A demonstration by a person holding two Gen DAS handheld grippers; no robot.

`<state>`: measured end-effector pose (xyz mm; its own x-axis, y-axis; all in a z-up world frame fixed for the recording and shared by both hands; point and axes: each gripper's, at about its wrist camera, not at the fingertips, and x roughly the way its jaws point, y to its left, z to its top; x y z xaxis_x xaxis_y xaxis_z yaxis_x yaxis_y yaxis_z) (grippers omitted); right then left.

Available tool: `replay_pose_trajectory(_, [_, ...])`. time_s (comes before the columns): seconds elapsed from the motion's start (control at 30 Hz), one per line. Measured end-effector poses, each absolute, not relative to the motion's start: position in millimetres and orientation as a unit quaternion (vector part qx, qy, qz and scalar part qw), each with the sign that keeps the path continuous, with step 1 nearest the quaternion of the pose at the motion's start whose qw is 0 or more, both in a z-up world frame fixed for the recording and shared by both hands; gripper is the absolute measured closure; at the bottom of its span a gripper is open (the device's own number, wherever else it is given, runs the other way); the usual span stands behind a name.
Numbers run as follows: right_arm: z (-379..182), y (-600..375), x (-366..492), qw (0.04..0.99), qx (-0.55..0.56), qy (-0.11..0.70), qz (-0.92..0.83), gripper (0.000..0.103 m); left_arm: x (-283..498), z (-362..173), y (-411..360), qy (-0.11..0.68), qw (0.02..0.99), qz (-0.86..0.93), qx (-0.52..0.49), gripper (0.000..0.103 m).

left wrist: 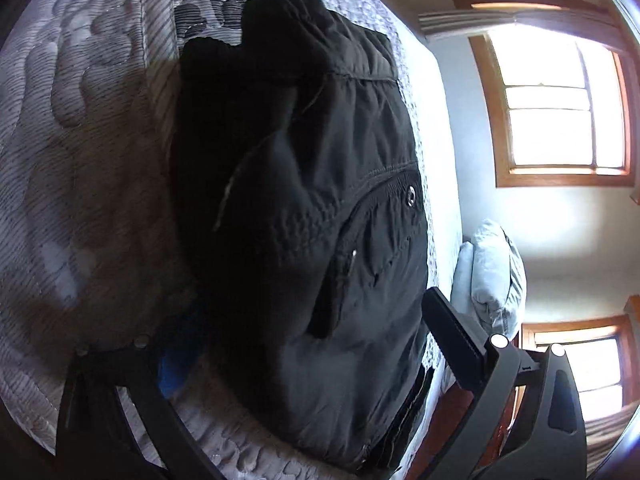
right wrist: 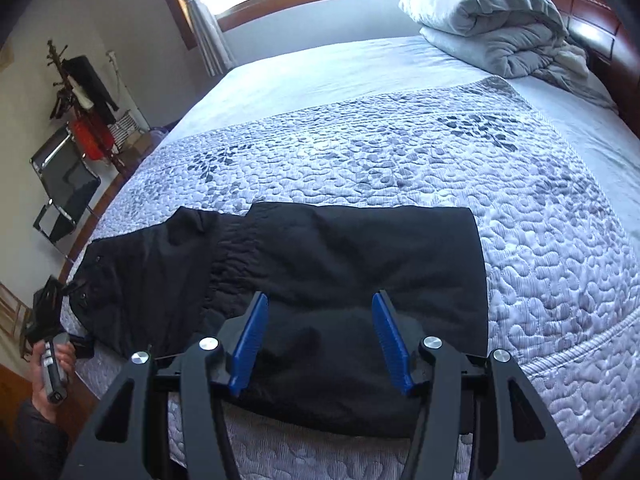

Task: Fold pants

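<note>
Presently | item: black pants (right wrist: 320,280), part-folded, near edge of bed (right wrist: 400,140) | right gripper (right wrist: 320,340): wide, empty, hovering above | left gripper (left wrist: 304,364): wide, straddling waist end | next: likely grasp, fold across.

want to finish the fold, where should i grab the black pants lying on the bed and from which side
Likely best: the waistband end of the black pants, near the bed's left edge by the left gripper. That part is still a single unfolded flap with a free edge. Come in low from the left, fingers pinching the edge, then carry it over the folded stack under the open right gripper.
</note>
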<state>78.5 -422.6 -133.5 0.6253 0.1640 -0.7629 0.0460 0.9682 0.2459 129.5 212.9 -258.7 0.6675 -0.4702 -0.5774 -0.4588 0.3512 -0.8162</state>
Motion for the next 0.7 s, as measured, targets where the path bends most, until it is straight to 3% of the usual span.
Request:
replay_pose_trajectory(0.13, [-135, -425, 80, 0.892, 0.125, 0.434, 0.032, 0.047, 129, -262, 218, 0.396, 0.697, -0.007, -0.597, 0.007])
replay_pose_trajectory(0.23, [-138, -427, 80, 0.89, 0.128, 0.437, 0.029, 0.046, 128, -265, 220, 0.407, 0.686, 0.013, -0.604, 0.037])
replay_pose_trajectory(0.27, [-139, -428, 80, 0.889, 0.13, 0.439, 0.028, 0.046, 126, -267, 221, 0.406, 0.681, 0.014, -0.61, 0.053])
replay_pose_trajectory(0.3, [-140, -429, 80, 0.887, 0.133, 0.441, 0.028, 0.045, 125, -271, 221, 0.395, 0.672, -0.002, -0.626, 0.058])
replay_pose_trajectory(0.57, [-144, -433, 78, 0.884, 0.139, 0.446, 0.025, 0.045, 122, -252, 217, 0.382, 0.701, 0.0, -0.601, 0.08])
replay_pose_trajectory(0.7, [-142, -437, 76, 0.885, 0.143, 0.443, 0.021, 0.044, 127, -238, 211, 0.39, 0.722, 0.004, -0.572, 0.084])
